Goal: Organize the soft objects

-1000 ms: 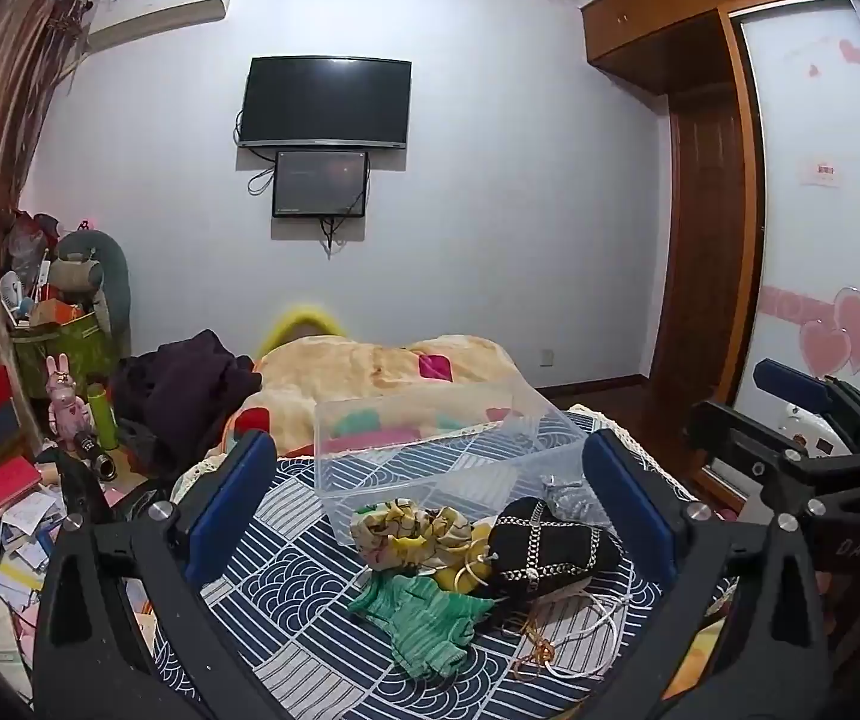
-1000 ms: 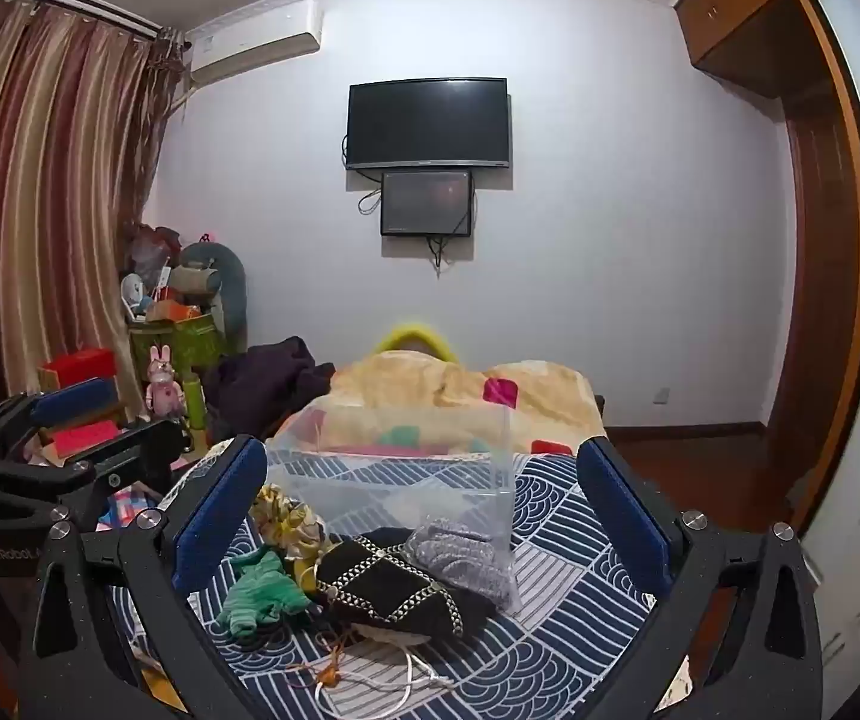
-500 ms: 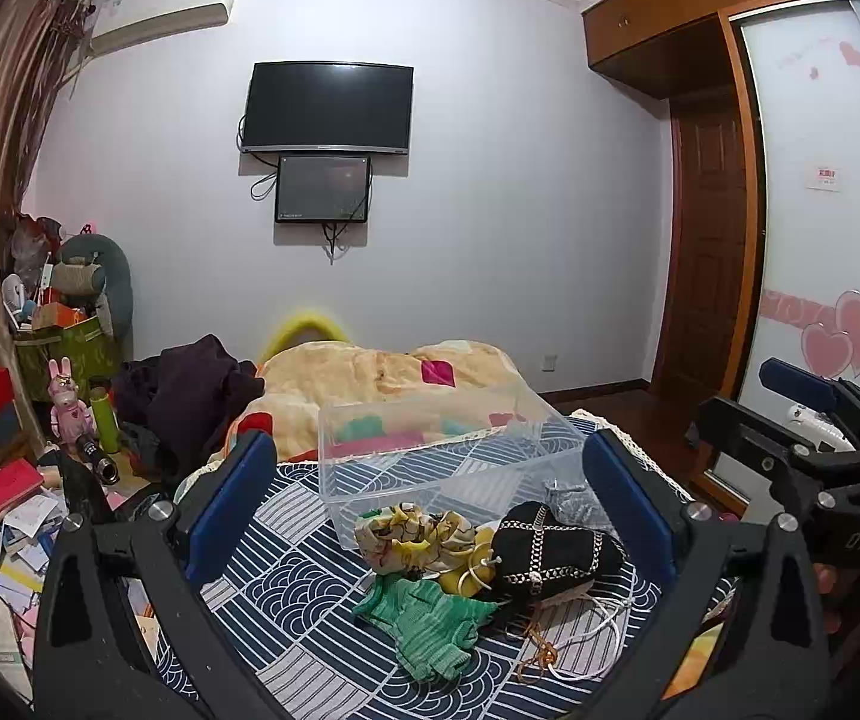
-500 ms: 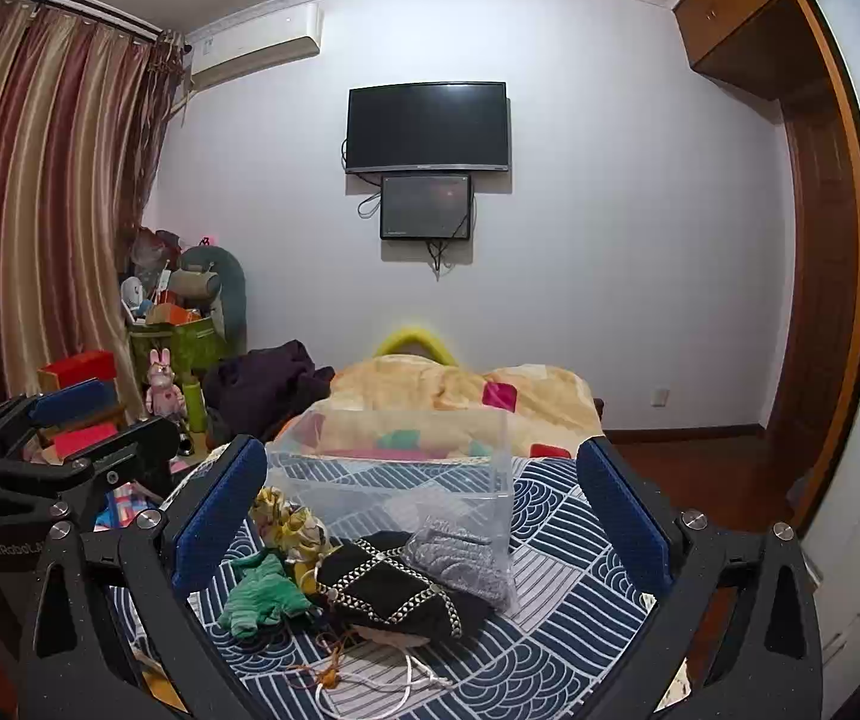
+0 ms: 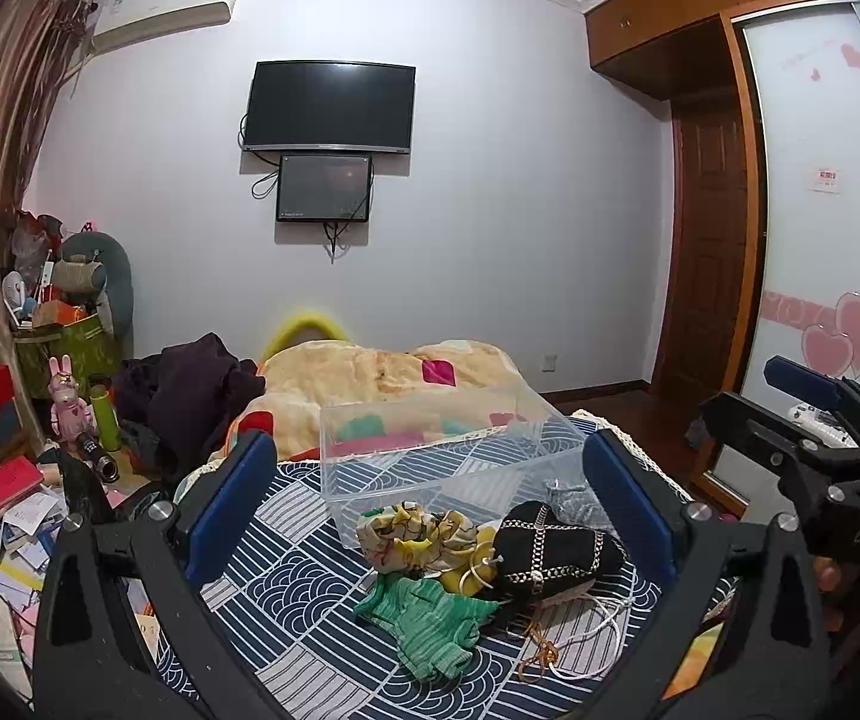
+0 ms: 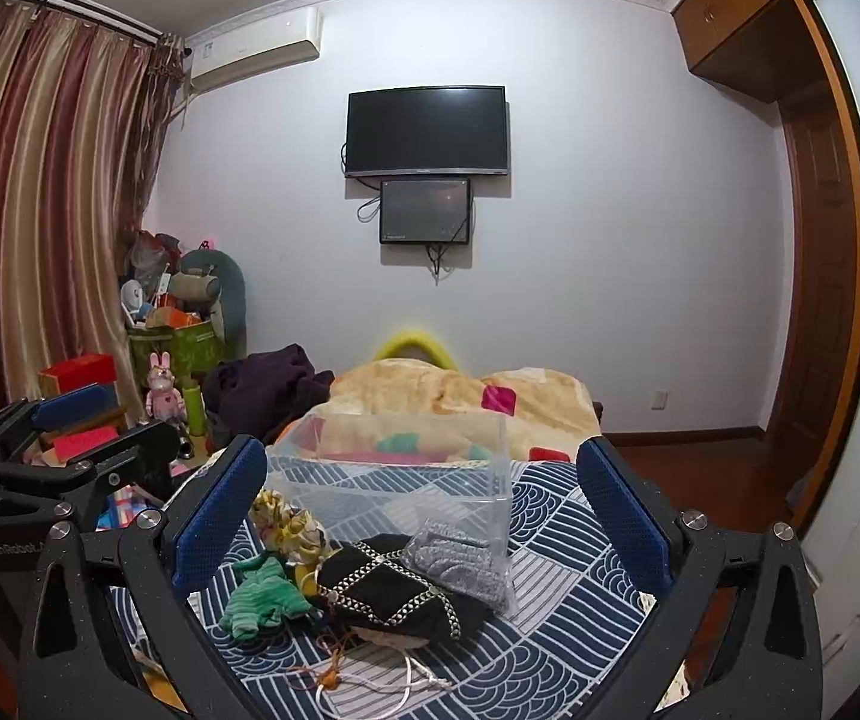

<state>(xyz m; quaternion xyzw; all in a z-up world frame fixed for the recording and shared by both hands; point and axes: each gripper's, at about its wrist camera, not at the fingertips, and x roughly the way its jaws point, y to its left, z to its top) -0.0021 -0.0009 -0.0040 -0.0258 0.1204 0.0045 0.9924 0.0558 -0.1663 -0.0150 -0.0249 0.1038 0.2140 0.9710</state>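
Note:
A heap of soft things lies on the blue patterned bed cover in front of a clear plastic box: a green knitted piece, a yellow floral cloth, a black pouch with a chain pattern and a grey sparkly piece. A white cord lies beside them. The box also shows in the right wrist view. My left gripper is open and empty above the heap. My right gripper is open and empty, also short of the heap.
A beige blanket and dark clothes lie at the far end of the bed. Boxes, books and toys clutter the floor at the left. A wardrobe with a sliding door stands at the right.
Both views have tilted very slightly; the scene sits a little lower in frame. Nothing on the bed has moved and both grippers stay open.

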